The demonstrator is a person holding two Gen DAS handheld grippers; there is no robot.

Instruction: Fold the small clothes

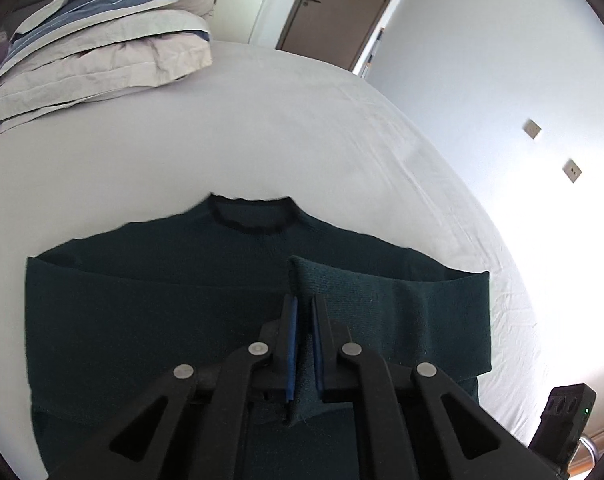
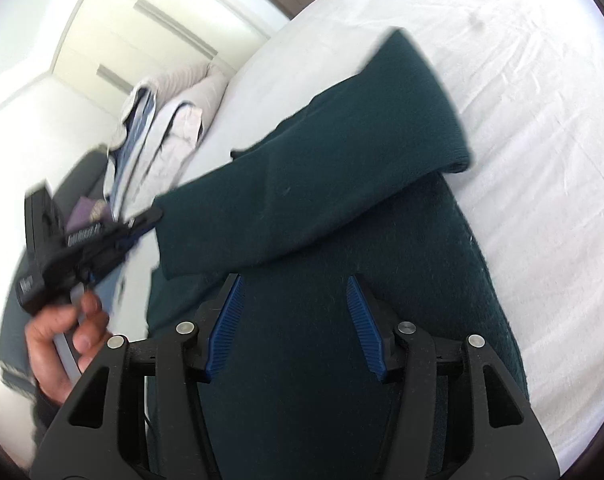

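A dark green knit sweater [image 1: 150, 304] lies flat on the white bed, collar [image 1: 250, 212] away from me. Its right sleeve [image 1: 390, 304] is folded across the chest. My left gripper [image 1: 304, 308] is shut on the cuff end of that sleeve, low over the sweater's middle. In the right wrist view the sweater [image 2: 342, 360] fills the centre, with the folded sleeve [image 2: 322, 168] across it. My right gripper [image 2: 294, 296] is open and empty just above the sweater body. The left gripper [image 2: 102, 240] shows there at the left, held by a hand, touching the sleeve end.
A stack of folded striped bedding and pillows [image 1: 98, 48] sits at the far left of the bed [image 1: 262, 128]. The bed's right edge [image 1: 482, 216] runs along a white wall. A brown door [image 1: 334, 4] stands beyond. The right gripper's body [image 1: 562, 420] shows at lower right.
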